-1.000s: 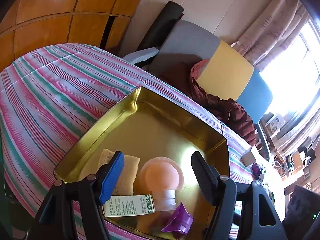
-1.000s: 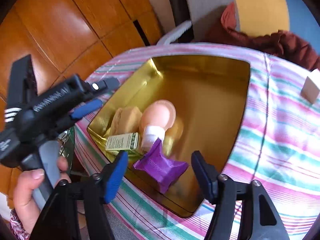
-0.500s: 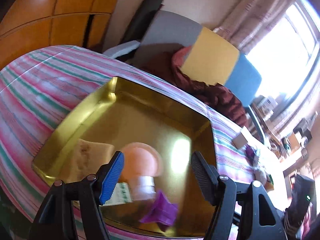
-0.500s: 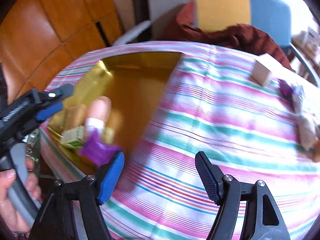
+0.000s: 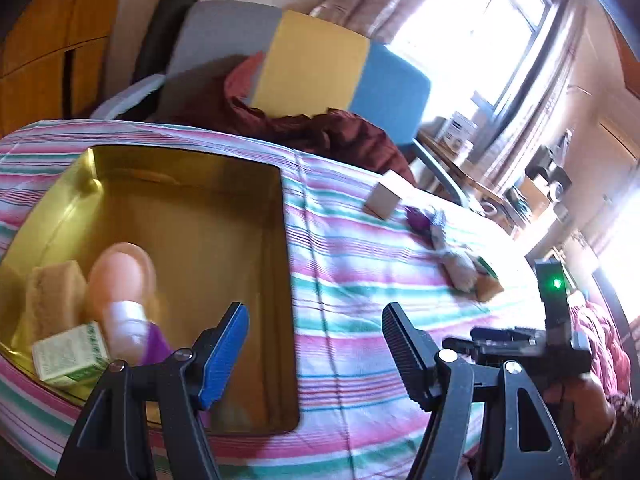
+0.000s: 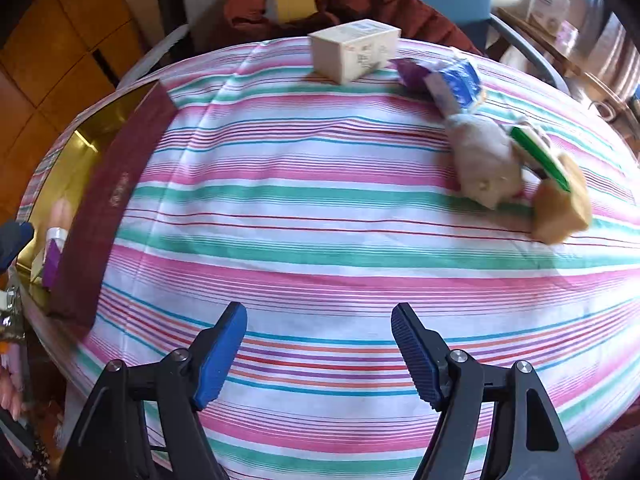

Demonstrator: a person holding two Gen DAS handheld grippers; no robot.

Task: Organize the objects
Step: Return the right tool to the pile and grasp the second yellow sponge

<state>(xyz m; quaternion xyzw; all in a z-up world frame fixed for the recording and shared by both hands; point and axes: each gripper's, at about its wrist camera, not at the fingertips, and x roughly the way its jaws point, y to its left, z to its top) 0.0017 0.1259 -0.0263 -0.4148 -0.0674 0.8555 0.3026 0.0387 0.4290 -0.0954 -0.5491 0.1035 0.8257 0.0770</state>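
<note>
Left gripper (image 5: 314, 356) spread wide and empty, jaws straddling the near right wall of the gold tin (image 5: 286, 280); left of the jaws inside the tin, a peach bottle (image 5: 120, 280), tan sponge (image 5: 52, 300), green-print box (image 5: 72, 356) and purple packet (image 5: 158, 346) bunched together. Right gripper (image 6: 318, 356) likewise spread and empty above bare striped worktop (image 6: 320, 220). Well ahead of those jaws, a cream box (image 6: 352, 50); ahead to the right, a blue-and-white packet (image 6: 456, 80), plush toy (image 6: 484, 160) and yellow sponge (image 6: 560, 208).
</note>
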